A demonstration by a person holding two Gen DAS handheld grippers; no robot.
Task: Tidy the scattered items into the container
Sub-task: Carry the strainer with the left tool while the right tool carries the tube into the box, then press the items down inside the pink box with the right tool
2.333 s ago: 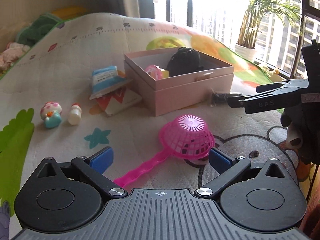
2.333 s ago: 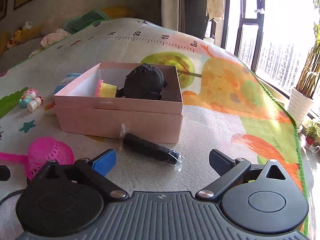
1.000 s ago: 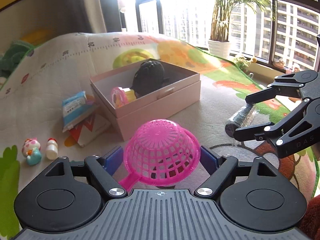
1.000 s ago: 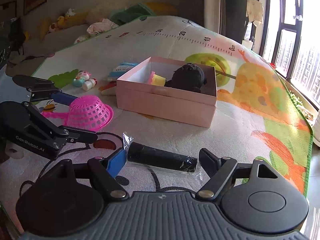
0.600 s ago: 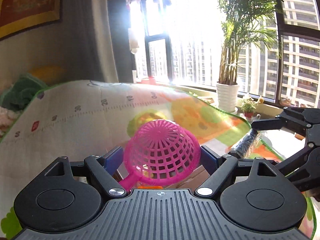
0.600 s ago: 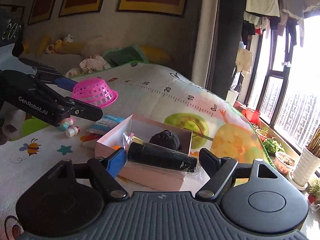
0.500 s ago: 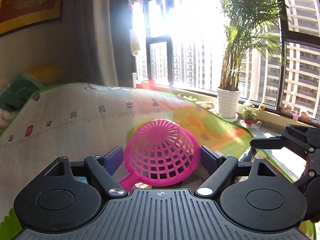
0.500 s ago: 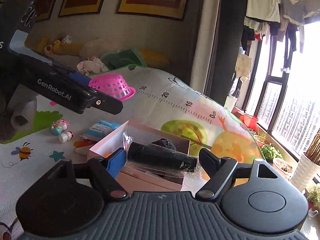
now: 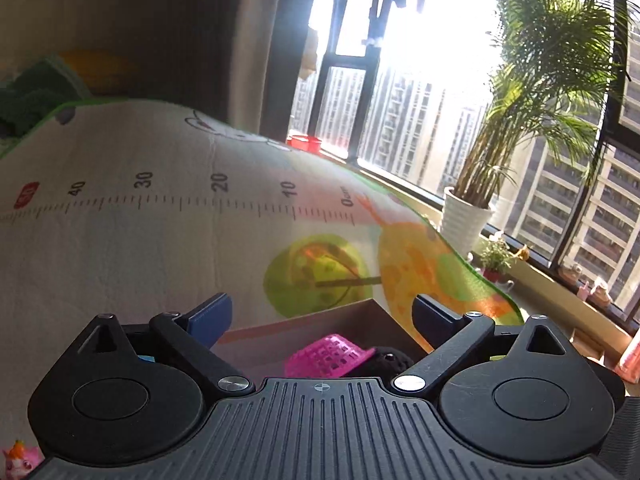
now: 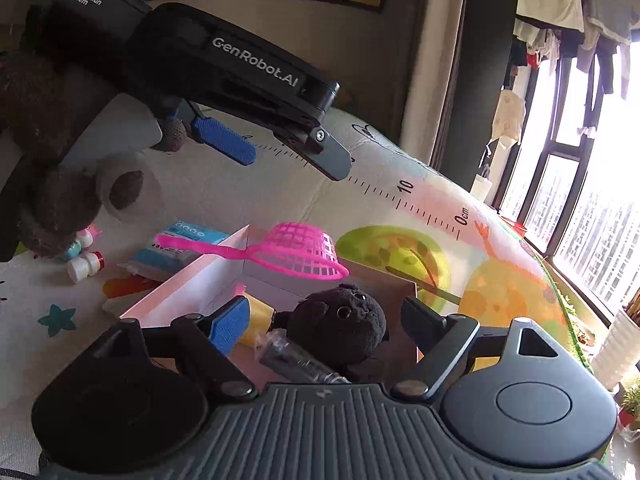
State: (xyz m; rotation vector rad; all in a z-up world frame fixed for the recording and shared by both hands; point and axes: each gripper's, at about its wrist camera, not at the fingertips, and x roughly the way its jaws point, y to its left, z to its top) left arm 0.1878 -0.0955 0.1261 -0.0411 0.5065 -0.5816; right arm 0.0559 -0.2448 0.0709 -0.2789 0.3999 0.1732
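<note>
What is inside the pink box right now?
In the pink box: a black plush toy, a yellow item beside it, a wrapped dark tube dropping in front. The pink strainer is above the rim. The floor nearest the camera is hidden.

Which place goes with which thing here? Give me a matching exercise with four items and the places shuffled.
Things:
1. pink strainer
2. black plush toy
3. blue packet
4. white bottle

Places:
A. on the mat, next to the small figurine
B. inside the box
C. on the mat, just outside the box's wall
D. over the box's far corner, handle sticking out past the wall

Pairs: 1-D, 2-B, 3-C, 4-A
</note>
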